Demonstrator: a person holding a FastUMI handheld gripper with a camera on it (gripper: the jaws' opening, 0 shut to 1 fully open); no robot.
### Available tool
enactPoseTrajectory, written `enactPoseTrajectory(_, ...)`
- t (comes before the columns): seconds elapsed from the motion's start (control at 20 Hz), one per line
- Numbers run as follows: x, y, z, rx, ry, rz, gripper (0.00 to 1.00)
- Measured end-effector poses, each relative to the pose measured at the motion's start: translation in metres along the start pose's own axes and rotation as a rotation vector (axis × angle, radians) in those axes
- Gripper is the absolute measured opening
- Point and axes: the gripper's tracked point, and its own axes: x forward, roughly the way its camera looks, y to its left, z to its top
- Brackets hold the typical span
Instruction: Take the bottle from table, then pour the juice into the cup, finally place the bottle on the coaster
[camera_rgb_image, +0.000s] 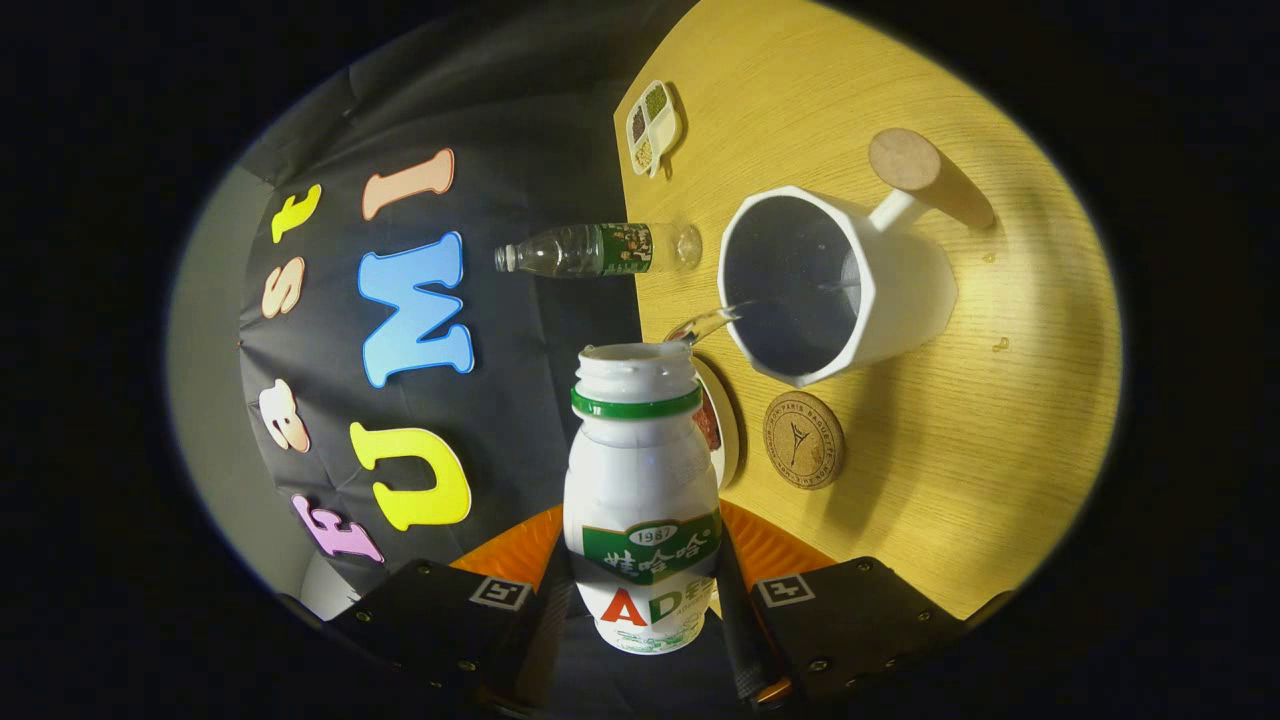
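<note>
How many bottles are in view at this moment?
2. The white bottle is clamped between the gripper fingers, tipped so liquid streams into the white cup. A clear plastic bottle stands beyond it at the table's edge, near the cup.

The bottle (642, 490) sits between the gripper (645, 620) fingers, both pressing on it, its mouth just beside the cup (880, 290) rim — a stream runs into the cup. The coaster (803, 439) lies on the table (1000, 450) near the cup (a plastic bottle (595, 250) stands beyond).
</note>
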Motion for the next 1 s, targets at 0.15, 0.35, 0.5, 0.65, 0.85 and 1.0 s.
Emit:
enactPoseTrajectory(0.15,0.0020,-0.0004,0.0009,0.005,0.001,-0.004,0.67)
enactPoseTrajectory(0.35,0.0022,0.0000,0.0017,0.019,-0.004,-0.001,0.67)
enactPoseTrajectory(0.5,0.0005,-0.0002,0.0019,0.024,-0.004,-0.002,0.67)
enactPoseTrajectory(0.65,0.0009,-0.0009,0.0044,0.043,-0.014,-0.001,0.67)
enactPoseTrajectory(0.85,-0.0005,-0.0016,0.0034,0.050,-0.016,-0.002,0.67)
enactPoseTrajectory(1.0,0.0015,-0.0004,0.0032,0.052,-0.015,0.000,0.67)
